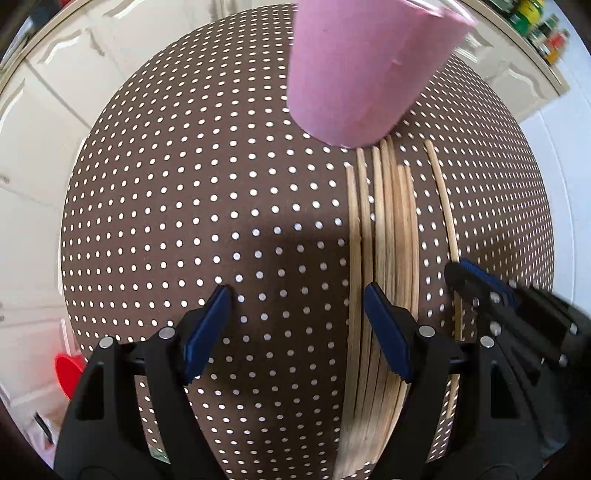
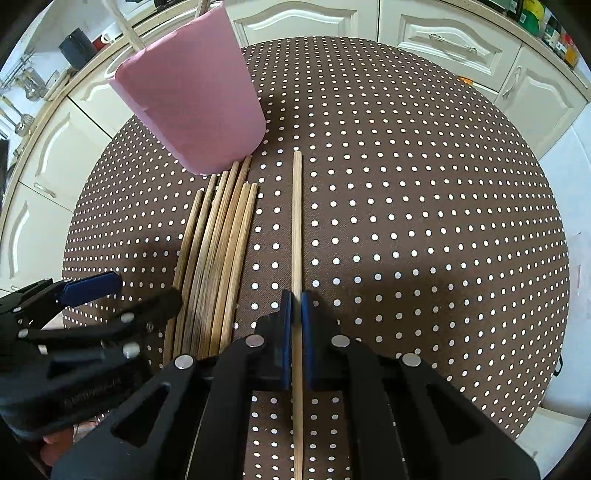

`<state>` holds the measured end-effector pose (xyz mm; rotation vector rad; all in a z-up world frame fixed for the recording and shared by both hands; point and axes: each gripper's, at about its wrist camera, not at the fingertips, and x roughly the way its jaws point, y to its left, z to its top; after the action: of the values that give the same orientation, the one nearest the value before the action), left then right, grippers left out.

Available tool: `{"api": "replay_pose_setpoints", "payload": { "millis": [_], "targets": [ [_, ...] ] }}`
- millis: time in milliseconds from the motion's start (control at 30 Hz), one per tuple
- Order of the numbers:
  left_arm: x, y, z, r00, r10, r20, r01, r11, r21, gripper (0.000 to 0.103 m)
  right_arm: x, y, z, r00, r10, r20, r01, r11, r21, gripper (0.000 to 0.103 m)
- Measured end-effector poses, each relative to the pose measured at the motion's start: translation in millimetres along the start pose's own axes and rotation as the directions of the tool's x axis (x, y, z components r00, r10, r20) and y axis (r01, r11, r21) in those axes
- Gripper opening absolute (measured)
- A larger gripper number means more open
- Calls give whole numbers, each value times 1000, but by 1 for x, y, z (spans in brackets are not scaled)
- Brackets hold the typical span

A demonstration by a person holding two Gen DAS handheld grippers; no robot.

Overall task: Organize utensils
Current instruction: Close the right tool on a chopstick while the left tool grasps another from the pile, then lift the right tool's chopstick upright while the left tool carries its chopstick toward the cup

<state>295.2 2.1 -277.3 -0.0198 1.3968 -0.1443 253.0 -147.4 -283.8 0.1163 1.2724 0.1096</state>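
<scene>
A pink cup [image 2: 195, 110] stands on a round table with a brown dotted cloth [image 2: 406, 184]; it also shows in the left wrist view [image 1: 365, 70]. A bundle of wooden chopsticks [image 2: 218, 251] lies in front of the cup, also in the left wrist view [image 1: 384, 258]. One single chopstick [image 2: 296, 221] lies apart to the right. My right gripper [image 2: 296, 299] is shut on that single chopstick, low at the table. My left gripper [image 1: 297, 295] is open and empty, its right finger over the bundle; it shows at the left of the right wrist view [image 2: 122, 291].
White kitchen cabinets [image 2: 443, 48] surround the table. Jars stand on the counter at the far right [image 2: 550, 29]. A red object [image 1: 68, 373] lies below the table's left edge.
</scene>
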Motion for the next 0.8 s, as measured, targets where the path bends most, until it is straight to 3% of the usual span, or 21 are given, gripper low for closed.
{"api": "replay_pose_setpoints", "payload": {
  "millis": [233,333,400,433,667,767,800],
  "targets": [
    [-1,2,15,999,6,-32,-7,1000,-6,74,-3,-12,2,1000,25,2,-25,1000,19,5],
    [7,-2,14,998,33,-51,-33,999,0,74,-1,-15,2,1000,24,1,-24,1000,19,5],
    [15,-6,15,991,82,-110,-83,997,1,74,-1,-15,2,1000,25,1,-25,999,20,5],
    [18,-5,-2,989,92,-115,-92,996,4,74,-1,-15,2,1000,25,0,-25,999,20,5],
    [17,-8,7,992,98,-79,-100,994,-32,71,-2,-12,7,1000,12,-14,-12,999,43,5],
    [9,0,13,994,104,-34,-106,993,-52,46,-1,-8,13,1000,-10,-15,11,999,38,6],
    [6,1,15,994,107,-12,-107,993,-54,28,0,-5,17,1000,-20,-14,20,999,30,6]
  ]
}}
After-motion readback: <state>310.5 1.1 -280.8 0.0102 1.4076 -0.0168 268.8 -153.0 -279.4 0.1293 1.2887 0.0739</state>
